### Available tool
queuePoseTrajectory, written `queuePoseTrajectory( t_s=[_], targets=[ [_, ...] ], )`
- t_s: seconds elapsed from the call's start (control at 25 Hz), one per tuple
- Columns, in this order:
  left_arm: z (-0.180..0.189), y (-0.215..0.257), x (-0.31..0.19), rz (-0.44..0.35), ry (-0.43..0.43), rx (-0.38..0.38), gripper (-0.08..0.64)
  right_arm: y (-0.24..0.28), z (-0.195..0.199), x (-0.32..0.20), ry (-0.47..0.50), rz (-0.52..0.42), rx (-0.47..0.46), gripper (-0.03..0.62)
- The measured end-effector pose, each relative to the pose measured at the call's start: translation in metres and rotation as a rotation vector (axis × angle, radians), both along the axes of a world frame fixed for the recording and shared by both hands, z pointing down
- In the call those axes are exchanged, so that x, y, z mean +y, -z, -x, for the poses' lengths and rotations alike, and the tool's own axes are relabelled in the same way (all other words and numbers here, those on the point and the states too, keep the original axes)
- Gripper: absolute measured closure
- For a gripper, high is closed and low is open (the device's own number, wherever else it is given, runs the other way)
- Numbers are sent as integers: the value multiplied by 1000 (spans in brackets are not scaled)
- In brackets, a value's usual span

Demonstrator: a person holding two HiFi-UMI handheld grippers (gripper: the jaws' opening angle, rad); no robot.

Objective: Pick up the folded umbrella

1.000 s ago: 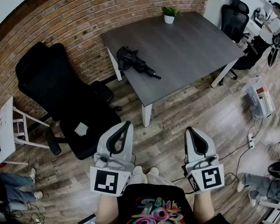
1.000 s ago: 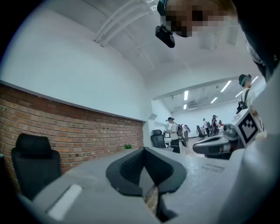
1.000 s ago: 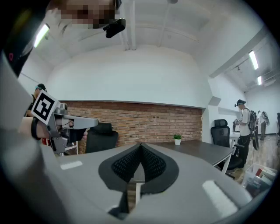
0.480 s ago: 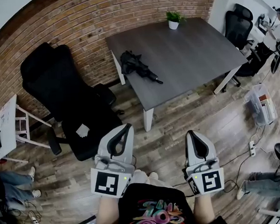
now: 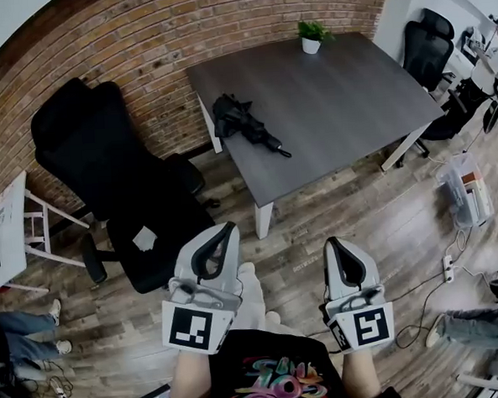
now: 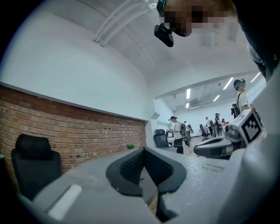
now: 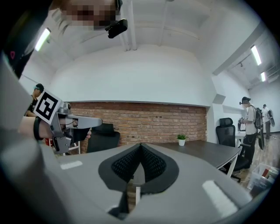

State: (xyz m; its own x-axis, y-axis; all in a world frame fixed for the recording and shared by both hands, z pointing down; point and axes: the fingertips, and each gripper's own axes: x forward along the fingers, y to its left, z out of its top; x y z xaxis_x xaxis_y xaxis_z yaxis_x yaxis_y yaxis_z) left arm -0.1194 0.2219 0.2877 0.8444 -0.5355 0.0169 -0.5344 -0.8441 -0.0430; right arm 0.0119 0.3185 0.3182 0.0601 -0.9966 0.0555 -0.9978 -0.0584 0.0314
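Compared with the picture from half a second before, the right gripper (image 5: 331, 244) sits a little more to the left and higher in the head view. A pale shoe (image 5: 251, 293) now reaches further forward between the two grippers. Both tongs are pressed together at the tips, with nothing in them. The left gripper (image 5: 228, 228) shows this in its own view, where the dark pads (image 6: 129, 167) meet at the front, and the right gripper view shows the same. Both point level toward the table side of the room. In front of them lies a free strip of wooden floor (image 5: 309, 224), open as far as the white leg (image 5: 264, 221) under the near corner of the grey table (image 5: 351, 87). To the left of this strip stands a black office chair (image 5: 112, 169), close to the table's left edge and to the brick wall (image 5: 138, 41). To the right, a white power strip (image 5: 445, 253) and a clear box (image 5: 467, 191) lie on the floor. The folded umbrella (image 5: 244, 120) lies flat on the table near its left edge, well apart from both grippers, with its handle end toward the near edge. A small potted plant (image 5: 311, 37) stands at the far edge.
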Motion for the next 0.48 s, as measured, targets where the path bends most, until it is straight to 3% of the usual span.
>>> queuePoseTrajectory(
  t_s=[0.48],
  targets=[
    [-49, 3, -123, 14, -40, -12, 559, 4, -42, -115, -33, 22, 7, 594]
  ],
)
